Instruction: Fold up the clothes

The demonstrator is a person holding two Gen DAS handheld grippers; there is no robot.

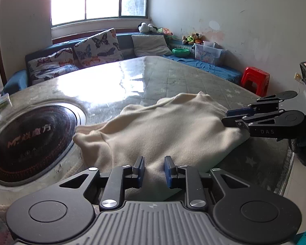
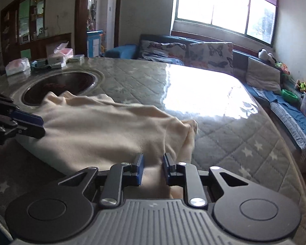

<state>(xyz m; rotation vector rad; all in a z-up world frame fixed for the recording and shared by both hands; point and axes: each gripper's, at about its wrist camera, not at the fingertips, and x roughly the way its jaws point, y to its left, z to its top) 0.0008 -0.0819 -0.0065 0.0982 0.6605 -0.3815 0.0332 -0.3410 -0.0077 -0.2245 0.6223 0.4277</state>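
- Cream fleece garment [image 1: 163,130] is spread in a loose, rumpled heap on the round bench [image 1: 173,77], which is covered with a quilted, star-patterned cloth under clear plastic.
- One edge of the garment is seen lying just beside the dark round cooktop [image 1: 30,140] set into the bench.
- The left gripper [image 1: 154,170] is positioned at the near edge of the garment; its blue-padded fingers [image 1: 169,171] are parted, with a ridge of the fabric lying in the gap, not pinched.
- The right gripper [image 2: 153,169] is likewise held with a gap between its fingers, astride another edge of the garment near the bench rim.
- In the left wrist view, the right gripper is seen from the side at the garment's right-hand corner, with its tips at the cloth.
- Butterfly-print cushions [image 1: 98,48] are seen on a blue sofa behind the bench.
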